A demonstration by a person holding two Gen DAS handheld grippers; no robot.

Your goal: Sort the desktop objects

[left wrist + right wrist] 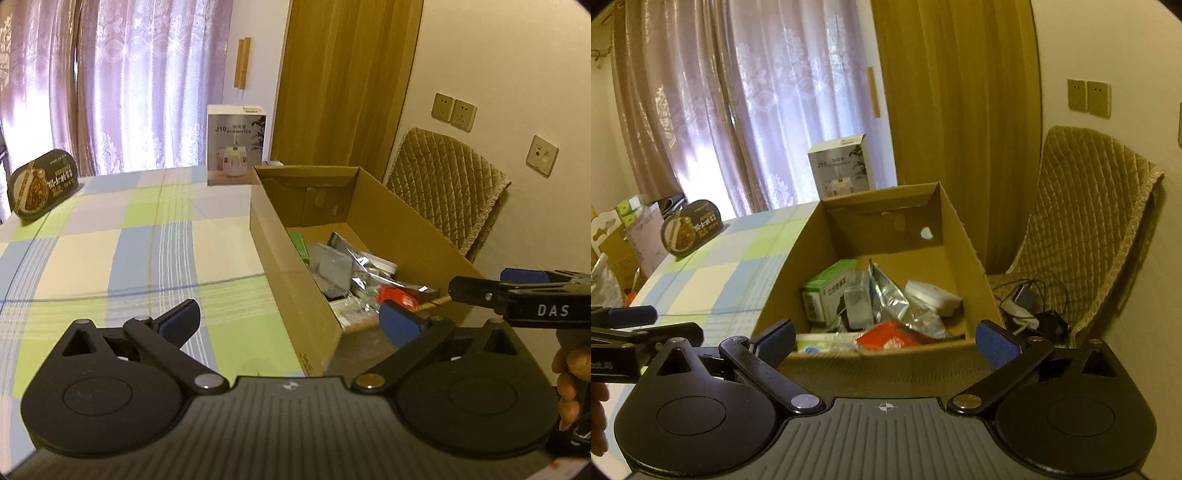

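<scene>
An open cardboard box [280,229] [798,258] stands at the table's right edge. Inside lie a green-and-white carton [827,291] [299,243], a clear plastic case [858,299] [332,269], silver foil bags [890,295] [364,266], a white case [934,293] and a red packet [890,338] [397,297]. My left gripper [291,323] is open and empty, straddling the box's near left corner. My right gripper [886,343] is open and empty over the box's near wall. Each gripper shows in the other's view: right gripper [480,282], left gripper [646,323].
A checked tablecloth [110,258] covers the table. A white humidifier box [236,144] stands at the far edge, an oval black tin [42,186] at the far left. A quilted chair [1089,221] holding cables and a charger [1027,306] sits right of the box. A hand [569,384] holds the right gripper.
</scene>
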